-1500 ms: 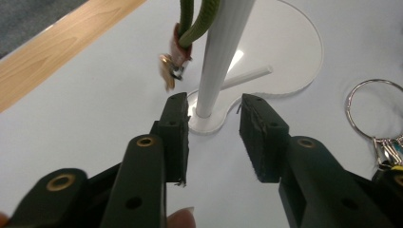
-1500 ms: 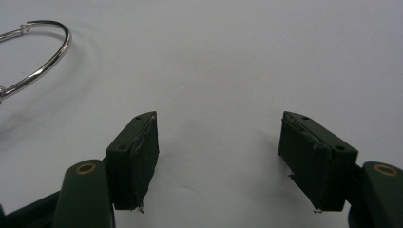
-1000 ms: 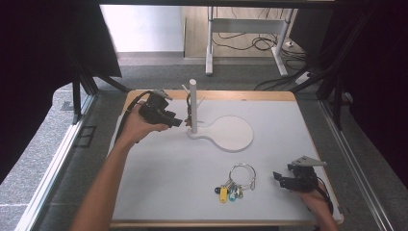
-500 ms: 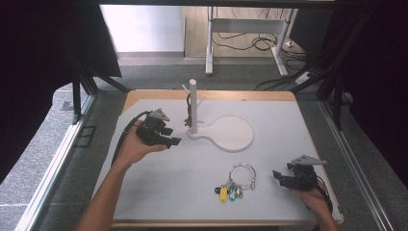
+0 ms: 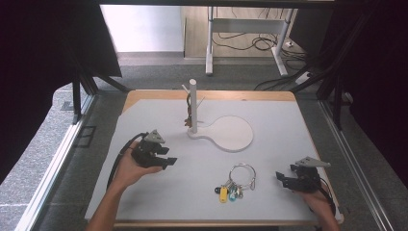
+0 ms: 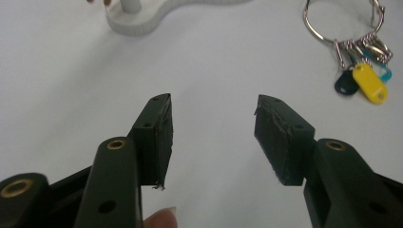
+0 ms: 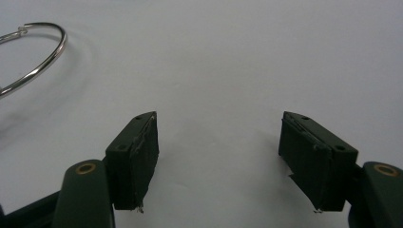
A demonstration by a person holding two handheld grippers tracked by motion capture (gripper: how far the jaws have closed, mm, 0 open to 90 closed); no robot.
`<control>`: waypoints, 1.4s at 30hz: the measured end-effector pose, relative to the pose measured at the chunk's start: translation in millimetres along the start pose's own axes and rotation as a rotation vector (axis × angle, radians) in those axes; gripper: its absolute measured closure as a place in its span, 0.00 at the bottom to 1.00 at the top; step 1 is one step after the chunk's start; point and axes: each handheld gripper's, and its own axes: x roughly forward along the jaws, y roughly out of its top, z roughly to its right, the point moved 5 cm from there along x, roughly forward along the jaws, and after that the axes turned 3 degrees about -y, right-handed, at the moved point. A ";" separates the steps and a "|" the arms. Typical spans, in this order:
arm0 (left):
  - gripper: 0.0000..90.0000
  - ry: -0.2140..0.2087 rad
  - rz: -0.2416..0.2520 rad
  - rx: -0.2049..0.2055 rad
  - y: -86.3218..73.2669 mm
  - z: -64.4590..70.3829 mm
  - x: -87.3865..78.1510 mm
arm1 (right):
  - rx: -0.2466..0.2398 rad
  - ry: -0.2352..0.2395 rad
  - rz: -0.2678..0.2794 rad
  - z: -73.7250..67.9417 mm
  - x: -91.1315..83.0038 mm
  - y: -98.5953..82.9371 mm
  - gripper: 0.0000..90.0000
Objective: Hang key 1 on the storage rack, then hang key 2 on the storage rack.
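High view: key ring point(image 5: 239, 179) flat on mat, between my left gripper point(image 5: 166, 160) and right gripper point(image 5: 284, 179), nearer right | Left gripper view: jaws spread, empty; keys point(image 6: 363, 78) ahead-right | Right gripper view: jaws spread, empty; ring ahead-left.

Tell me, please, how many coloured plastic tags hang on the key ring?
3 show. On the key ring, the yellow tag lies lowest, the dark blue tag is beside it, and the teal tag peeks out behind the yellow one. More could be hidden under the keys.
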 end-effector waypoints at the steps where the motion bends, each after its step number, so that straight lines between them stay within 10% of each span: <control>1: 0.53 0.000 -0.002 -0.002 -2.9 1.1 0.7 | -0.001 0.003 -0.001 -1.3 -0.7 -0.9 0.33; 25: 0.50 -0.009 -0.021 -0.058 -42.6 13.3 16.5 | -0.097 0.040 0.074 -8.3 -29.3 29.7 0.33; 34: 0.49 -0.012 -0.014 -0.051 -40.1 18.4 21.6 | -0.146 0.167 -0.045 -20.0 -27.9 52.4 0.35; 42: 0.49 -0.016 -0.016 -0.048 -38.8 19.6 23.9 | -0.240 0.175 -0.190 -34.6 -16.6 69.9 0.39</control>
